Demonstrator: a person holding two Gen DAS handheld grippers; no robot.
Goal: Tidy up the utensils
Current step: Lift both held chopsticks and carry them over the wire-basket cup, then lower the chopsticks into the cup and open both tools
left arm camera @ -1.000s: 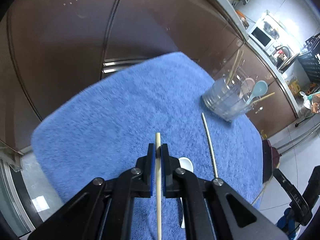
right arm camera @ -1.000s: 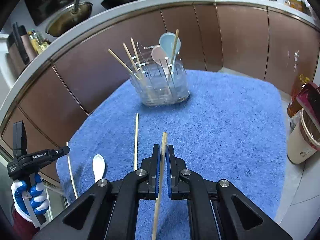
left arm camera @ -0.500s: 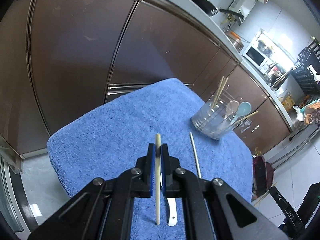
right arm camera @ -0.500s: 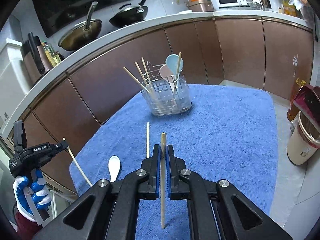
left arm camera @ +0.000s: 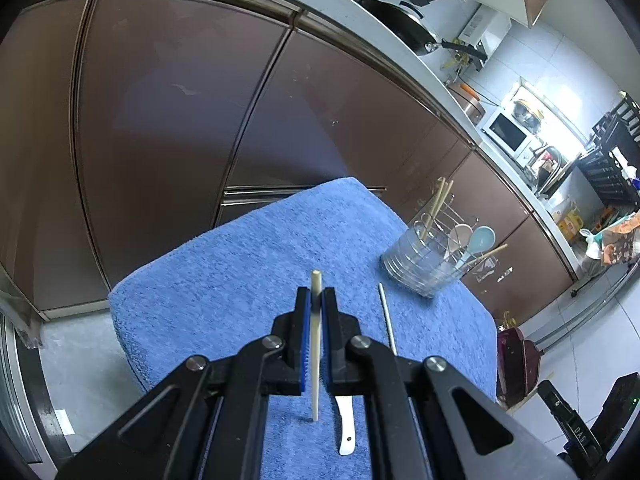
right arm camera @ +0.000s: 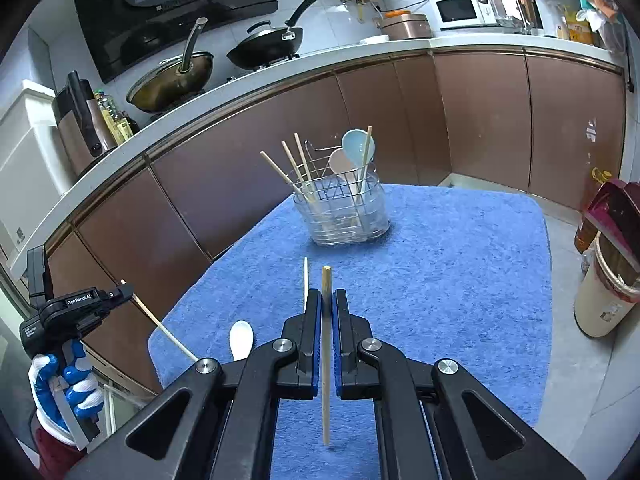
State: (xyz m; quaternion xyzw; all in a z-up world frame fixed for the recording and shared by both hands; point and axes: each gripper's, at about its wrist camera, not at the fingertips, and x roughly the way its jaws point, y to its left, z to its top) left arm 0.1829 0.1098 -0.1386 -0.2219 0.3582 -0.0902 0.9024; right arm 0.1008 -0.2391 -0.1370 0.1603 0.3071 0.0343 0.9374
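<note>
My left gripper [left arm camera: 316, 295] is shut on a pale chopstick [left arm camera: 315, 280], held clear above the blue towel [left arm camera: 224, 280]. My right gripper [right arm camera: 327, 300] is shut on a wooden chopstick [right arm camera: 326, 276], also off the towel [right arm camera: 460, 264]. A third chopstick [left arm camera: 387, 320] [right arm camera: 305, 280] and a white spoon [right arm camera: 241, 338] [left arm camera: 346, 428] lie on the towel. Farther back stands the clear utensil holder [right arm camera: 344, 216] [left arm camera: 420, 270] with several chopsticks and two spoons. In the right wrist view the left gripper [right arm camera: 120, 294] shows at far left in a gloved hand [right arm camera: 60, 388].
Brown cabinet doors [left arm camera: 160, 120] and a counter with pans [right arm camera: 264, 46] run behind the towel-covered table. A cream bin [right arm camera: 600, 304] with a dark red lid stands on the floor to the right. The towel's right half [right arm camera: 480, 240] is bare.
Both grippers have risen with their chopsticks, whose lower ends now hang free above the towel. The holder and towel look farther away in both views.
</note>
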